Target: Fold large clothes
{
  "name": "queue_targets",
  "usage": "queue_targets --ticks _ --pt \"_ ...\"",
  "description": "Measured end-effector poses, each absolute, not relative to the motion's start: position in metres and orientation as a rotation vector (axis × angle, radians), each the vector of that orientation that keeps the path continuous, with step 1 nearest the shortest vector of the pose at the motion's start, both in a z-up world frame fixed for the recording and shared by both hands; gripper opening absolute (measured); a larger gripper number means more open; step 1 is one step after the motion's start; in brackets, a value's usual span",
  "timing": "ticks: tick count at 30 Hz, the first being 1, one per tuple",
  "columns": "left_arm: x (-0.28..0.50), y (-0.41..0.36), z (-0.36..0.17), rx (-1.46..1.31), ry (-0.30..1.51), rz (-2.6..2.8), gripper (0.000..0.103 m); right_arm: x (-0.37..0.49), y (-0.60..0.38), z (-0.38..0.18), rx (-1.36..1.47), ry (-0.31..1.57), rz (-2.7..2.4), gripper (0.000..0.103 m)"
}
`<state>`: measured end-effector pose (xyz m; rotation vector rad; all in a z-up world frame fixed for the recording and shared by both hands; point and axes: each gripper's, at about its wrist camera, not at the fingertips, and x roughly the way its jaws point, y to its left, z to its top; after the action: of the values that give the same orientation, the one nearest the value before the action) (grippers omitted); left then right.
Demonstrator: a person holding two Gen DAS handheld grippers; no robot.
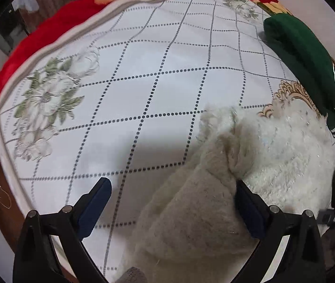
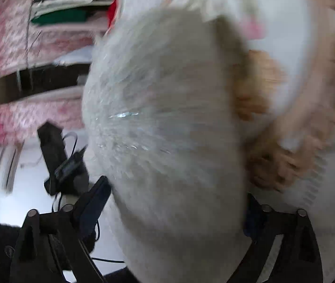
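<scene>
Both the left hand-held gripper and right hand-held gripper gape around the soft, limp white fluffy fleece garment, probably best pinched at a hem beside the dark green knitted sweater.

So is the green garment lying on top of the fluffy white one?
No, the green garment lies apart, beyond the fluffy white garment.

Blurred fluffy white garment fills the wide-spread right claw.
</scene>
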<state>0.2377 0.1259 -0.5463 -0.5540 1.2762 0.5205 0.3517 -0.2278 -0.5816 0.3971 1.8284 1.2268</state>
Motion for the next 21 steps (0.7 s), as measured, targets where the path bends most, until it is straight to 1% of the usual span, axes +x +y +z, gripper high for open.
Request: queue_targets --ticks 3,7,9,11,12,13,14,16,19,21 --pt "0.237 0.139 -0.554 -0.587 1.276 0.513 0.103 0.336 -0.213 -0.567 0.395 1.848 1.279 0.093" --pt "0.232 0.155 -0.558 -0.629 1.272 0.494 0.103 0.32 -0.224 -0.523 0.557 1.836 1.458 0.093" --pt "0.231 0.158 -0.561 -0.654 1.269 0.471 0.103 0.311 -0.225 -0.526 0.583 1.852 1.438 0.093" --pt "0.232 0.158 -0.56 -0.696 1.255 0.445 0.103 0.306 -0.217 -0.548 0.523 1.89 1.319 0.094" --pt "0.232 0.155 -0.557 -0.715 1.247 0.434 0.103 0.303 -0.215 -0.555 0.498 1.907 1.27 0.093" --pt "0.231 0.153 -0.549 -0.719 1.238 0.44 0.102 0.299 -0.213 -0.57 0.478 1.94 1.197 0.087" --pt "0.229 0.151 -0.541 -0.723 1.225 0.443 0.101 0.296 -0.214 -0.581 0.514 1.941 1.158 0.084" --pt "0.218 0.152 -0.513 -0.753 1.155 0.436 0.101 0.293 -0.219 -0.575 0.558 1.898 1.13 0.069" --pt "0.187 0.156 -0.467 -0.782 1.042 0.454 0.101 0.284 -0.233 -0.555 0.611 1.836 1.05 0.059" --pt "0.159 0.16 -0.445 -0.79 0.996 0.491 0.101 0.279 -0.247 -0.545 0.646 1.806 0.999 0.059"
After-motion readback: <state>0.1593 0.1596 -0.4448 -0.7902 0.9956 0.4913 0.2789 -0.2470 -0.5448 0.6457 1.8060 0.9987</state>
